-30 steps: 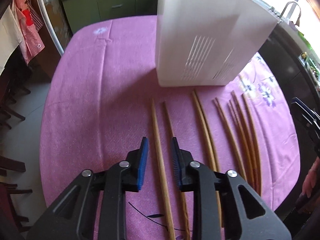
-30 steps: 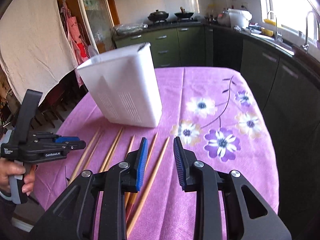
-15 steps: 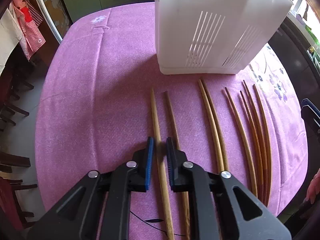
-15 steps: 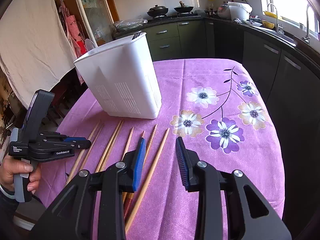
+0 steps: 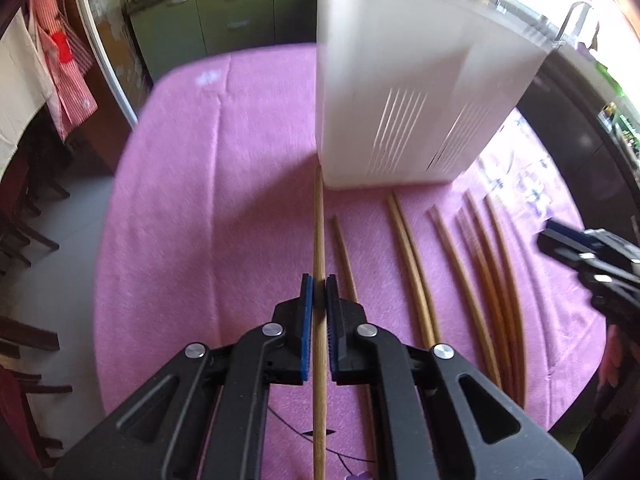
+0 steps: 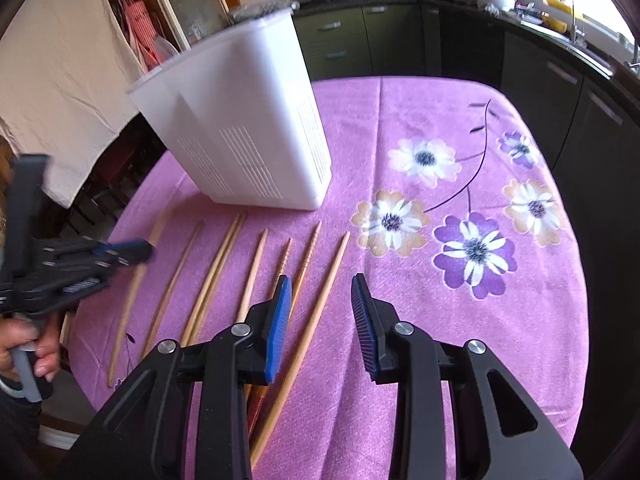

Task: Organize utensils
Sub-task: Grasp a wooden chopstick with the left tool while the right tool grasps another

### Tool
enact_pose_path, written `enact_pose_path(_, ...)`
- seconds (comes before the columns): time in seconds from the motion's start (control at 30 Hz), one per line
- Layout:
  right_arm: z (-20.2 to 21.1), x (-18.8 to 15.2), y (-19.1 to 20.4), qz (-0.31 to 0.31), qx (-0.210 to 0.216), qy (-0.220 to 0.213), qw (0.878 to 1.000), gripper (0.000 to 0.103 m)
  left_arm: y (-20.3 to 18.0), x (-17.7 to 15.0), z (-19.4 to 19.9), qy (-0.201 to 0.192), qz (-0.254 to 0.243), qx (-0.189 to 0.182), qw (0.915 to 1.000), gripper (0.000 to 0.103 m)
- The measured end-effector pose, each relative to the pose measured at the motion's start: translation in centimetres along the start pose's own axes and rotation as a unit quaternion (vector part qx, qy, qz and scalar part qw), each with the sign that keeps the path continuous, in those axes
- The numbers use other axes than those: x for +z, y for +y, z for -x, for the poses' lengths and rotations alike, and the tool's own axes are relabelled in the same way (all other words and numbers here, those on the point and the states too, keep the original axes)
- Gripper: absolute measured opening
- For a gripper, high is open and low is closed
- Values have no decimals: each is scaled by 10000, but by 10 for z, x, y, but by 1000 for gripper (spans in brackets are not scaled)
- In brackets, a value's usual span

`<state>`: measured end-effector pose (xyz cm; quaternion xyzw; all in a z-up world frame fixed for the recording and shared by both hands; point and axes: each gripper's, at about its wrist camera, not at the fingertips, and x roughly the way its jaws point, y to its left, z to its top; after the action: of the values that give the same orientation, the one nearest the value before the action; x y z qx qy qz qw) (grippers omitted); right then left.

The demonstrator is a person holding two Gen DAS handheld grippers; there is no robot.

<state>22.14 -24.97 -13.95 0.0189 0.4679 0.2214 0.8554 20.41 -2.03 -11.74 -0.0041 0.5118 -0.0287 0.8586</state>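
Several wooden chopsticks lie side by side on the purple tablecloth [image 5: 200, 200] in front of a white slotted utensil holder [image 5: 408, 92]. My left gripper [image 5: 319, 282] is shut on the leftmost chopstick [image 5: 319, 232], which runs straight between the blue pads toward the holder's left corner. The other chopsticks [image 5: 412, 264] lie to its right. In the right wrist view, my right gripper [image 6: 320, 284] is open and empty above the rightmost chopsticks [image 6: 320, 300]. The left gripper [image 6: 132, 250] and held chopstick [image 6: 132, 296] show at that view's left; the holder [image 6: 248, 128] stands behind.
The tablecloth has a flower print [image 6: 472, 248] on its right half. Dark green kitchen cabinets [image 6: 360, 36] stand behind the table. Chairs [image 5: 24, 208] stand off the table's left edge. My right gripper [image 5: 592, 256] shows at the left wrist view's right edge.
My left gripper has closed on the leftmost chopstick and lifted it off the cloth, its tip now pointing at the holder's corner. My right gripper has stayed open and shifted little.
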Motion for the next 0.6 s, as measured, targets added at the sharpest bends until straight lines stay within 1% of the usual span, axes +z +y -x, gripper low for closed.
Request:
enact_pose_path(0.1,-14,3,0,-25,-119,223,9997,31,1,-1,31,-464,-33,-58,9989,6)
enact_pose_path(0.17,-23,4,1,-17,-197,344,9992,31,3,-3,46,-694,-43,-77,9976,6)
enact_pose_path(0.23,-30,3,3,-2,-274,468,9985,28,7,-5,62,-913,-45,-136,9957,6)
enact_pose_path(0.33,-39,2,8,38,-437,579,9974,27,11,-10,84,-1252,-39,-191,9919,6)
enact_pose_path(0.37,-42,2,11,64,-507,610,9968,24,12,-11,89,-1349,-52,-180,9907,6)
enact_pose_path(0.43,-46,2,15,109,-607,665,9959,22,14,-15,100,-1532,-87,-156,9880,6)
enact_pose_path(0.6,-52,4,24,222,-942,697,9929,21,19,-23,110,-1671,-176,-267,9854,6)
